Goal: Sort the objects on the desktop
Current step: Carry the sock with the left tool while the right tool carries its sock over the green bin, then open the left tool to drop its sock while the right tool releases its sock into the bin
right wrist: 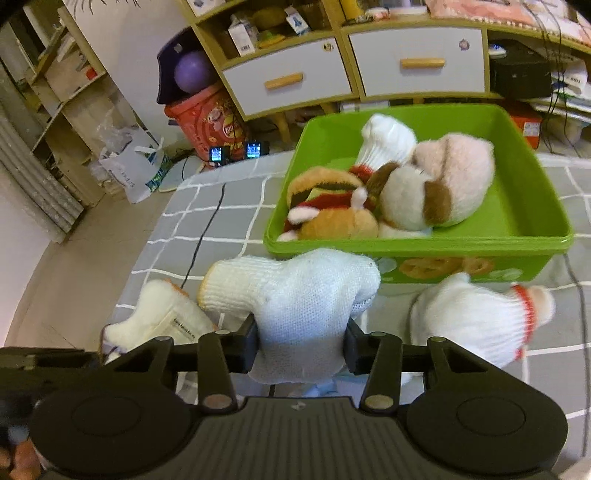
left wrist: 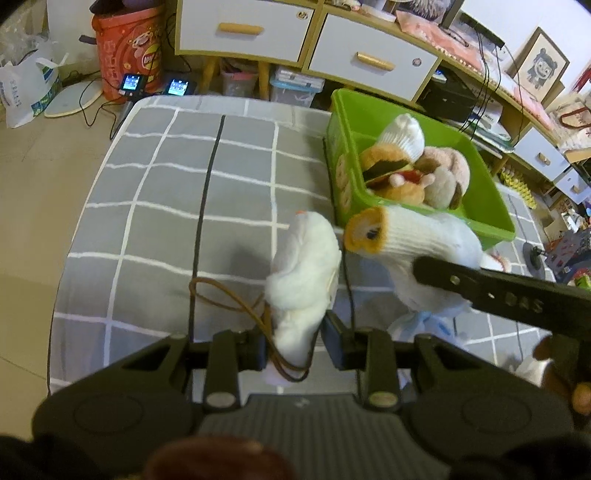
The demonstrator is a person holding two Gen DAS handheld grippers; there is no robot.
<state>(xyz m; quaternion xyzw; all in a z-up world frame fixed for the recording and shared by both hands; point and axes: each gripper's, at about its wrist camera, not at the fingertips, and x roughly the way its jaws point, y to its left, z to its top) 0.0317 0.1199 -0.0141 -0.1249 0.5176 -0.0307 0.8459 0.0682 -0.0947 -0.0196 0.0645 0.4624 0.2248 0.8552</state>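
Observation:
My left gripper [left wrist: 295,347] is shut on the lower end of a white plush toy [left wrist: 303,266] that trails a brown cord. In the right wrist view that toy [right wrist: 159,317] lies at the lower left. My right gripper [right wrist: 301,350] is shut on a white knit glove with an orange cuff [right wrist: 295,295], held in front of the green bin [right wrist: 424,243]. One right finger [left wrist: 461,280] crosses that glove [left wrist: 406,240] in the left wrist view. The bin [left wrist: 491,192] holds a burger plush [right wrist: 332,206], a pink-and-brown plush [right wrist: 443,184] and another glove. A red-cuffed glove [right wrist: 476,317] lies on the cloth.
A grey checked cloth [left wrist: 155,184] covers the table, with a black cable [left wrist: 207,184] running across it. The table's edge falls to the floor on the left. White drawer cabinets [left wrist: 243,29] and a red snack bucket [left wrist: 129,48] stand beyond.

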